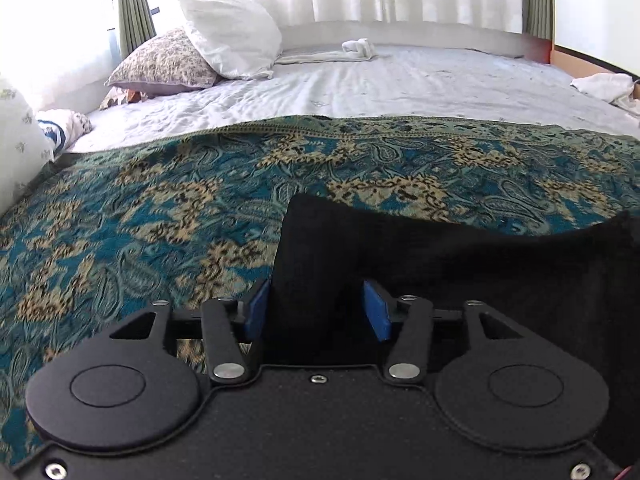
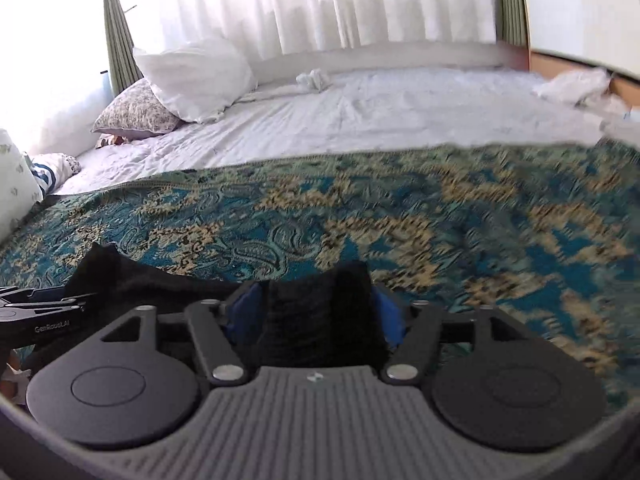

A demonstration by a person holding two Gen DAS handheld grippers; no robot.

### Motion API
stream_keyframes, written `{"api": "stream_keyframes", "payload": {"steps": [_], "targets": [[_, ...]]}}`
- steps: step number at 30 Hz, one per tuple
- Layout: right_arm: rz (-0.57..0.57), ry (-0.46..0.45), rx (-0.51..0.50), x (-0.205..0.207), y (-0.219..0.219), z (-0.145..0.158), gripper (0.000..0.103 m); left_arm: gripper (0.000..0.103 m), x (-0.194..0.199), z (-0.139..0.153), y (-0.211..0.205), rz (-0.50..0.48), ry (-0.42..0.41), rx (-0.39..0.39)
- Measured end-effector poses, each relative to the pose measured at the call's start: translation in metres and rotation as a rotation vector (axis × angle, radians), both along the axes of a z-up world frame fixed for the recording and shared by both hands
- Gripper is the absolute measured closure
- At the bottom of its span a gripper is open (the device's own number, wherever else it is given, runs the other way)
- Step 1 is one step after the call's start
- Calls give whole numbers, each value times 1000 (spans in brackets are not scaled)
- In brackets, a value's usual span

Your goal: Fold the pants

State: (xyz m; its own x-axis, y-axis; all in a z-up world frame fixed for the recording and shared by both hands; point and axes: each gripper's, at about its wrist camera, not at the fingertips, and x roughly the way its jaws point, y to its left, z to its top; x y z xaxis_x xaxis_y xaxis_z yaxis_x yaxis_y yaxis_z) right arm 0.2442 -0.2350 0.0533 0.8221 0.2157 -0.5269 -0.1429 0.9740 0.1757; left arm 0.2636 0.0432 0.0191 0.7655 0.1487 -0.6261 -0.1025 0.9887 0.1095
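Note:
The black pants (image 1: 460,264) hang over the teal paisley bedspread (image 1: 140,216), stretched between my two grippers. My left gripper (image 1: 316,312) has its blue pads on either side of one raised corner of the cloth and is shut on it. My right gripper (image 2: 318,312) is shut on another bunch of the black pants (image 2: 320,320), lifted above the bedspread (image 2: 440,220). The left gripper also shows at the left edge of the right wrist view (image 2: 40,308), close beside the right one.
Beyond the bedspread lies a white sheet (image 1: 400,80) with a white pillow (image 1: 232,36), a floral pillow (image 1: 164,64), a small rolled white towel (image 1: 358,48) and crumpled white cloth (image 1: 604,86) at the far right. White curtains hang behind the bed.

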Motion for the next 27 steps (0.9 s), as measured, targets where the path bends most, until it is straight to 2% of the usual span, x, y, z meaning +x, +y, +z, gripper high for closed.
{"api": "stream_keyframes", "payload": {"steps": [4,6,10,14,20,24,27], "targets": [[-6,-65,-24,-29,-1,17,14,39,-31,13,2,-12,-20,-28],[-6,-90,-27,-44,1,22,13,35,-52,21,2,-20,-39,-48],[18,-112,-21,-79,13,17,13,32,-92,29,-1,-25,-63,-96],[-13,-114,-50,-115,29,2,13,31,-130,23,-4,-21,-55,-125],[-49,-79,-81,-153,39,-27,13,26,-166,1,-9,-19,-26,-83],[-63,-73,-155,-164,43,-42,13,23,-178,-7,-14,-15,-52,-42],[-73,-75,-195,-166,45,-47,8,20,-179,-9,-16,-14,-55,-32]]}}
